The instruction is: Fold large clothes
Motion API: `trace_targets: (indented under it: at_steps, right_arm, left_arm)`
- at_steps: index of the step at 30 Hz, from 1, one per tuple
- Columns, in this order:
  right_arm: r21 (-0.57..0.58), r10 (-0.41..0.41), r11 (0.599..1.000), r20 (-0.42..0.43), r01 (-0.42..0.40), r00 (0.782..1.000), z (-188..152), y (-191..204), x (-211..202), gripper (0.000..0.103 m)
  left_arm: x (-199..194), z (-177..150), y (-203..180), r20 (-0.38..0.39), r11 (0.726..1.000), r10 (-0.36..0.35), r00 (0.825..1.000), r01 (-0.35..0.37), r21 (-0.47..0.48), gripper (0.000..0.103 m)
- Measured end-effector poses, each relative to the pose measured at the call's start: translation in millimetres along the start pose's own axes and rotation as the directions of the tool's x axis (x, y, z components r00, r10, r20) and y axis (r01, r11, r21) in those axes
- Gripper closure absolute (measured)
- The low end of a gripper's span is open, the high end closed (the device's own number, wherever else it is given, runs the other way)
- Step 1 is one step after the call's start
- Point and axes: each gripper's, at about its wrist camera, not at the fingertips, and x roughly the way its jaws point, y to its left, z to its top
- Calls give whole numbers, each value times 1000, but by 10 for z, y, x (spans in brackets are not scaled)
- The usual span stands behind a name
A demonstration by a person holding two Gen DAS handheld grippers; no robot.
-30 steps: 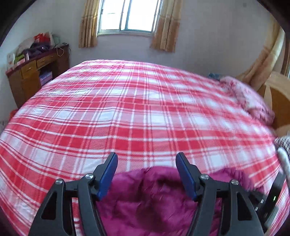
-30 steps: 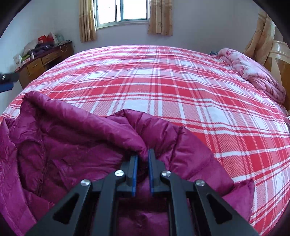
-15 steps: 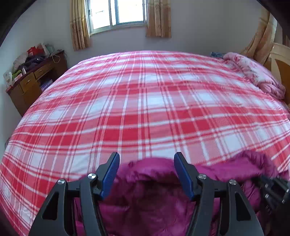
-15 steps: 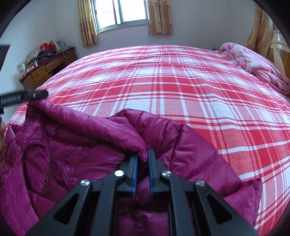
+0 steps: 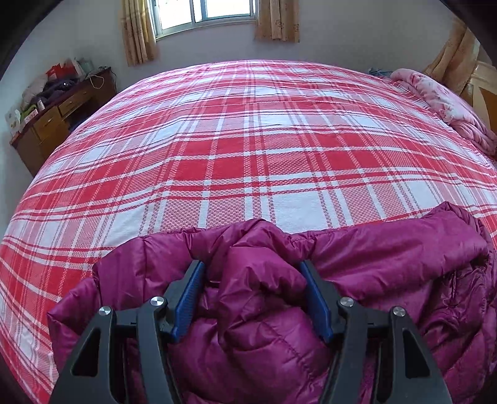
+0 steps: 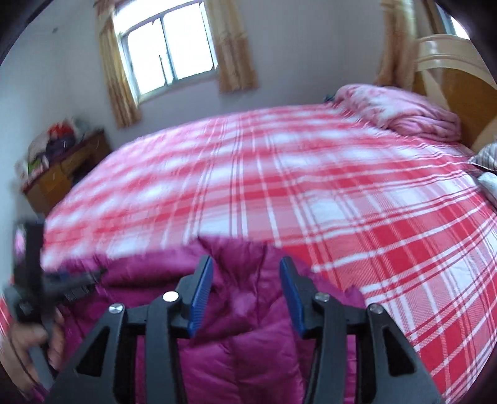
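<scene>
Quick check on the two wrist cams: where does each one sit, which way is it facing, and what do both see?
Left wrist: on the left gripper, looking along its fingers, angled down over the purple jacket bunched between them, across the plaid bed to the window.
Right wrist: on the right gripper, same heading, blurred; jaws opening above the jacket, the person's hand holding the other gripper at left.
Shared: jacket, bed, window, desk, pink blanket.

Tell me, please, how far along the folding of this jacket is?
Early. The magenta puffer jacket lies bunched at the near edge of the plaid bed, with no neat fold visible. The left gripper straddles a puffy fold. The right gripper is opening, its pads clear of the fabric. Flattening and folding remain.
</scene>
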Motion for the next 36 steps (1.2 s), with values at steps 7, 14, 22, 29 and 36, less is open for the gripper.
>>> trace_targets:
  at_steps: [7,14,22,29,36]
  right_arm:
    - [-88,55,994,-179,-72,982,14,496,684,55]
    - [-49,64,996,-206,-76,976,-215,336,783,59]
    - [-109,38,992,-207,-62,978,-326,369,866,59]
    - [-119,18,992,-224,-46,974,-361,388,946,59]
    - [-174,-40,985,-235,-2,971,-388,468,1016,58]
  left_arm:
    - [-516,112,64,125,998,-24,992,31,-50,39]
    - [-666,428,-244,141,990,-141,980,142,5,39]
    - [14,64,-215,-10,994,-105,994,104,-30,39]
    - [45,-12,-380,15,999,-37,999,36,32,35]
    - [84,-4,-409,19,999,-7,1000,6,51,33]
